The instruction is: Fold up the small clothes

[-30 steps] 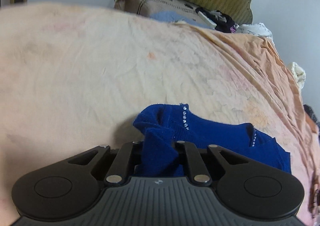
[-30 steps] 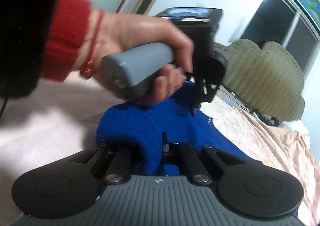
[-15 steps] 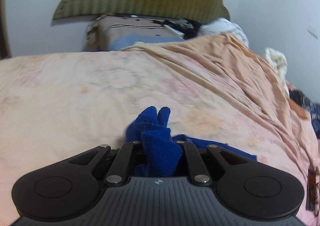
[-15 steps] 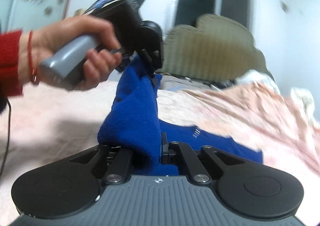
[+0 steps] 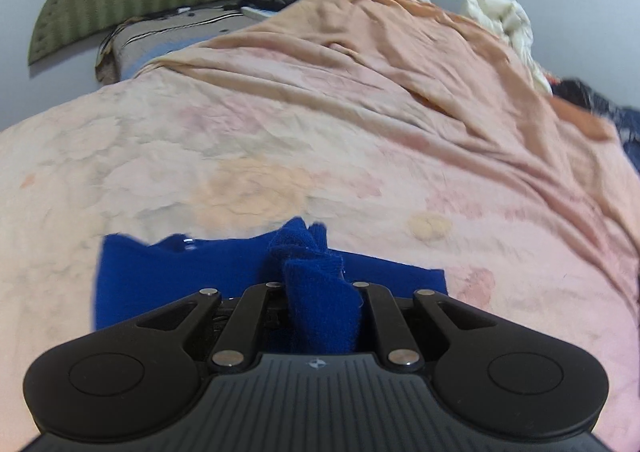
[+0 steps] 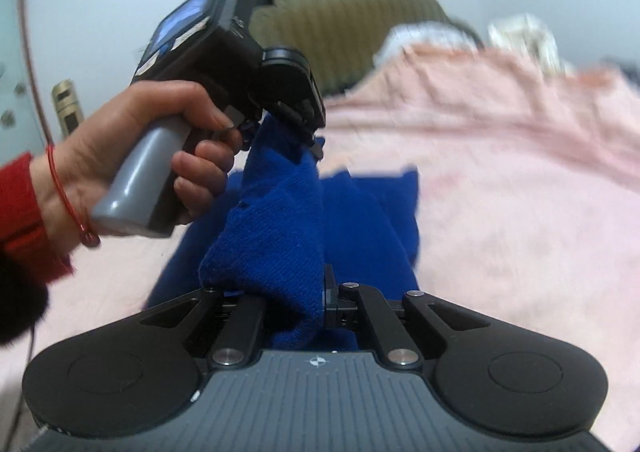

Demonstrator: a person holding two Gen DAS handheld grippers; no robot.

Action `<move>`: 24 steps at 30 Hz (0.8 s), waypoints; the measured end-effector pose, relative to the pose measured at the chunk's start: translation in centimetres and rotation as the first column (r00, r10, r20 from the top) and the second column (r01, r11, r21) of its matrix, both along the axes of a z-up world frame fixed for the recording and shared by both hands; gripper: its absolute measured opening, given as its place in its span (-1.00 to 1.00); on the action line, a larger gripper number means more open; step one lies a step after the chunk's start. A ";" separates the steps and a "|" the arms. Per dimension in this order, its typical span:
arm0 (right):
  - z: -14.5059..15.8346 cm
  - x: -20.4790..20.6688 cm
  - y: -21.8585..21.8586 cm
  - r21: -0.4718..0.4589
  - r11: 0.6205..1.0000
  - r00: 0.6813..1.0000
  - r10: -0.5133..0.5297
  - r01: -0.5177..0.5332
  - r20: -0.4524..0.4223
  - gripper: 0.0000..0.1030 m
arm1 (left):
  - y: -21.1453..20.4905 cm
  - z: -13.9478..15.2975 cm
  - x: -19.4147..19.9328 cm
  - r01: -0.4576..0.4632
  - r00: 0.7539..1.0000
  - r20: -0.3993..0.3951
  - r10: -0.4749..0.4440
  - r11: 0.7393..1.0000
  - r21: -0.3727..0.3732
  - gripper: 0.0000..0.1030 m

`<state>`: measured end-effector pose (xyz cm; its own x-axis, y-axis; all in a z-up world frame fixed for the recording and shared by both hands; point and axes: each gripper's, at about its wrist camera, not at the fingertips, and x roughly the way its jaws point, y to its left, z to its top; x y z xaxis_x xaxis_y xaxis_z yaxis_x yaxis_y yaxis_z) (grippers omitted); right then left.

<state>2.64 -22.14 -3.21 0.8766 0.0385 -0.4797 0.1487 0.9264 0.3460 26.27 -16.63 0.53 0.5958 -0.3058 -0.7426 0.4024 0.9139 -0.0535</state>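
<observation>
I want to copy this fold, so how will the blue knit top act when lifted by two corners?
Probably floppy: the blue knit top sags between the left gripper and right gripper. Likely light, since small pinches carry it. Its fuzzy knit should resist slipping.

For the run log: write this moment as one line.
left gripper: shut on sweater | right gripper: shut on sweater | sweater: partly lifted off bed

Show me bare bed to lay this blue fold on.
Free: the pink sheet beyond the blue sweater, toward the striped pillow. Crowded: white bundle and dark clothes along the right edge.
</observation>
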 end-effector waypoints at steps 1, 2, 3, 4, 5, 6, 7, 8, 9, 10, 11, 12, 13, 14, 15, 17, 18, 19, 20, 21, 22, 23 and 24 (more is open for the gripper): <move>-0.6 0.0 -0.8 0.053 0.999 1.000 0.002 -0.001 -0.023 -0.74 | -0.5 -0.2 -0.1 0.013 1.000 0.017 -0.013 1.000 0.007 -0.74; -1.1 -0.1 -1.4 0.102 0.995 0.999 0.000 0.004 -0.041 -0.58 | -1.0 -0.1 -0.2 0.026 0.999 0.029 -0.026 1.000 0.005 -0.72; -1.5 -0.3 -2.1 0.138 0.990 0.999 -0.006 0.013 -0.054 -0.52 | -1.2 0.0 -0.3 0.035 0.999 0.036 -0.035 0.999 -0.002 -0.66; -1.8 -0.4 -2.7 0.175 0.984 0.998 -0.010 0.020 -0.058 -0.44 | -1.3 0.3 -0.3 0.038 0.998 0.045 -0.037 0.999 -0.013 -0.63; -2.1 -0.4 -3.3 0.209 0.978 0.999 -0.007 0.018 -0.054 -0.43 | -1.3 0.8 -0.4 0.036 0.998 0.054 -0.035 0.999 -0.026 -0.52; -2.4 -0.5 -4.0 0.243 0.970 0.999 -0.003 0.015 -0.050 -0.42 | -1.2 1.2 -0.4 0.030 0.998 0.062 -0.028 0.999 -0.038 -0.29; -2.6 -0.7 -4.4 0.269 0.963 0.999 -0.003 0.016 -0.049 -0.42 | -1.0 1.6 -0.3 0.020 0.997 0.072 -0.016 0.999 -0.050 -0.10; -2.7 -0.9 -4.7 0.284 0.959 0.999 -0.002 0.016 -0.048 -0.42 | -0.6 2.2 -0.2 0.002 0.996 0.088 0.004 0.998 -0.069 0.37; -2.9 -1.0 -5.0 0.300 0.954 0.999 0.000 0.014 -0.045 -0.40 | -0.1 2.8 -0.2 -0.016 0.994 0.109 0.026 0.996 -0.090 0.63; -3.0 -1.2 -5.3 0.319 0.948 0.999 -0.001 0.014 -0.044 -0.38 | 0.8 3.6 -0.4 -0.038 0.988 0.142 0.055 0.992 -0.120 0.64; -3.2 -1.3 -5.6 0.341 0.940 0.999 -0.001 0.015 -0.042 -0.37 | 1.5 4.3 -0.5 -0.050 0.984 0.164 0.074 0.988 -0.145 0.64; -3.3 -1.5 -5.8 0.361 0.932 0.999 -0.001 0.015 -0.039 -0.35 | 2.2 4.8 -0.5 -0.056 0.981 0.173 0.084 0.985 -0.161 0.65; -3.3 -1.6 -5.9 0.378 0.926 0.999 -0.004 0.017 -0.035 -0.33 | 2.8 5.3 -0.4 -0.062 0.981 0.170 0.091 0.984 -0.168 0.65; -3.1 -1.7 -6.0 0.393 0.919 0.999 -0.007 0.019 -0.033 -0.33 | 3.6 5.7 -0.4 -0.074 0.982 0.157 0.100 0.983 -0.166 0.65; -3.2 -1.8 -6.2 0.412 0.911 0.999 -0.010 0.023 -0.032 -0.31 | 4.3 5.9 -0.6 -0.082 0.983 0.147 0.106 0.983 -0.161 0.65; -3.2 -1.8 -6.6 0.452 0.892 0.999 -0.021 0.032 -0.029 -0.27 | 6.1 5.8 -1.6 -0.089 0.982 0.154 0.106 0.989 -0.117 0.65; -3.3 -2.0 -6.8 0.469 0.883 0.999 -0.027 0.037 -0.028 -0.27 | 6.8 5.5 -2.2 -0.097 0.980 0.165 0.109 0.992 -0.079 0.65; -3.3 -2.3 -7.1 0.479 0.876 0.999 -0.038 0.048 -0.031 -0.27 | 7.6 5.2 -3.0 -0.096 0.978 0.186 0.100 0.995 -0.032 0.65; -3.4 -2.5 -7.3 0.488 0.871 0.998 -0.051 0.062 -0.037 -0.27 | 8.3 4.6 -3.9 -0.092 0.974 0.209 0.089 0.996 0.006 0.65; -3.4 -2.9 -7.6 0.502 0.862 0.997 -0.064 0.076 -0.042 -0.27 | 9.0 4.0 -4.7 -0.088 0.969 0.234 0.075 0.995 0.043 0.65; -3.4 -3.2 -7.9 0.515 0.853 0.996 -0.075 0.088 -0.045 -0.27 | 9.6 3.4 -5.3 -0.084 0.964 0.258 0.059 0.993 0.086 0.65; -3.2 -3.5 -8.2 0.513 0.852 0.994 -0.094 0.105 -0.049 -0.26 | 10.0 2.8 -5.7 -0.088 0.958 0.281 0.047 0.987 0.135 0.65; -2.9 -3.6 -8.5 0.499 0.858 0.992 -0.114 0.123 -0.050 -0.14 | 10.4 2.3 -5.9 -0.095 0.955 0.293 0.042 0.981 0.168 0.65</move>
<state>-0.99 -30.61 -6.08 0.8814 0.1740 -0.4392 0.2568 0.6039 0.7546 20.38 -6.23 2.79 0.8062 -0.1351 -0.5760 0.3128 0.9237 0.2212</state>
